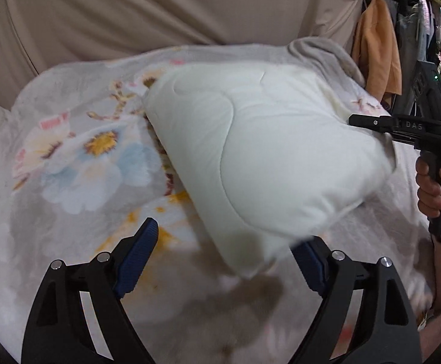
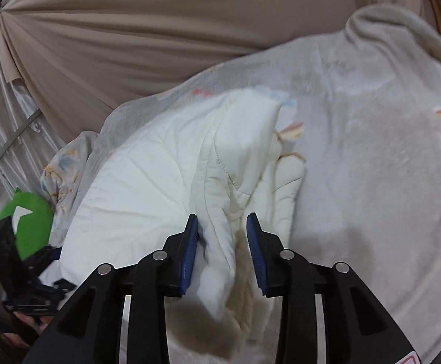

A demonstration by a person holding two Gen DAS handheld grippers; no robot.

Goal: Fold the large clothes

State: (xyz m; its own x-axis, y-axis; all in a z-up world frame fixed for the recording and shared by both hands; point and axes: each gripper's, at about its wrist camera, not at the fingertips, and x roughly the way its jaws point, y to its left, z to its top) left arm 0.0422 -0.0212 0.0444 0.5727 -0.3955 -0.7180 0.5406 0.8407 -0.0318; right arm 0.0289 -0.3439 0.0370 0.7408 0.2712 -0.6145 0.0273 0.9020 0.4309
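Note:
A folded white quilted garment (image 1: 269, 151) lies on a floral grey blanket (image 1: 78, 157). In the left wrist view my left gripper (image 1: 229, 236) is open, its blue pads wide apart, with the garment's near corner between them and over the right pad. In the right wrist view the garment (image 2: 147, 188) shows thick folds, and my right gripper (image 2: 222, 227) has its blue pads partly closed around a bunched fold, with a gap to each pad. The right gripper also shows in the left wrist view (image 1: 369, 123), at the garment's right edge.
A beige curtain (image 1: 159, 9) hangs behind the bed. An orange cloth (image 1: 378, 51) and other hanging clothes are at the far right. A green object (image 2: 29, 221) sits at the left on top of the left gripper's black body. The blanket's folded-back edge (image 2: 387, 21) lies far right.

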